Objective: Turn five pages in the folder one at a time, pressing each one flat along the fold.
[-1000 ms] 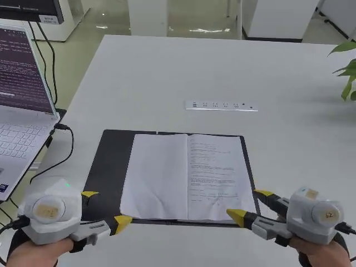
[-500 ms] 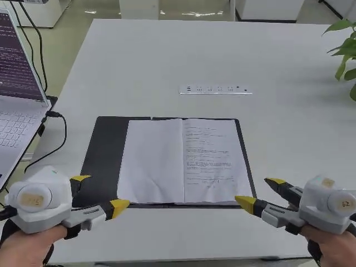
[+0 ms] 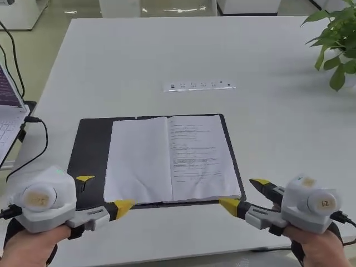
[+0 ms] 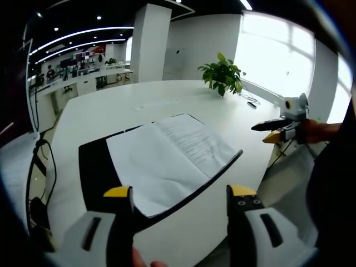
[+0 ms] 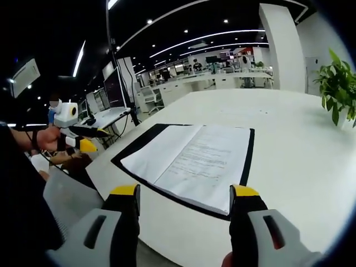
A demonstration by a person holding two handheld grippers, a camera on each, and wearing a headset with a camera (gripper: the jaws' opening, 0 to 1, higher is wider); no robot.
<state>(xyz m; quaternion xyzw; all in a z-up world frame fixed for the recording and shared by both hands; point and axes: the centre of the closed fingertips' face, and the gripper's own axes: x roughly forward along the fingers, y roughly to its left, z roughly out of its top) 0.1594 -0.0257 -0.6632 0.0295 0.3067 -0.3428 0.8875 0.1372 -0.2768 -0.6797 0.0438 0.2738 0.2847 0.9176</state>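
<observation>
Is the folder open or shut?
Open: the folder lies flat, a blank page left of the fold, a printed page right.

The print point(image 3: 194, 153) in the folder point(image 3: 89, 161) is too small to be read; the laptop point(image 3: 8, 119) beside the table's point(image 3: 167, 50) left edge is cut off.

Left tool point(image 3: 104, 193) and right tool point(image 3: 242, 193) hover apart, jaws spread wide.

Bright, sharp; window glare, fisheye edge distortion.
</observation>
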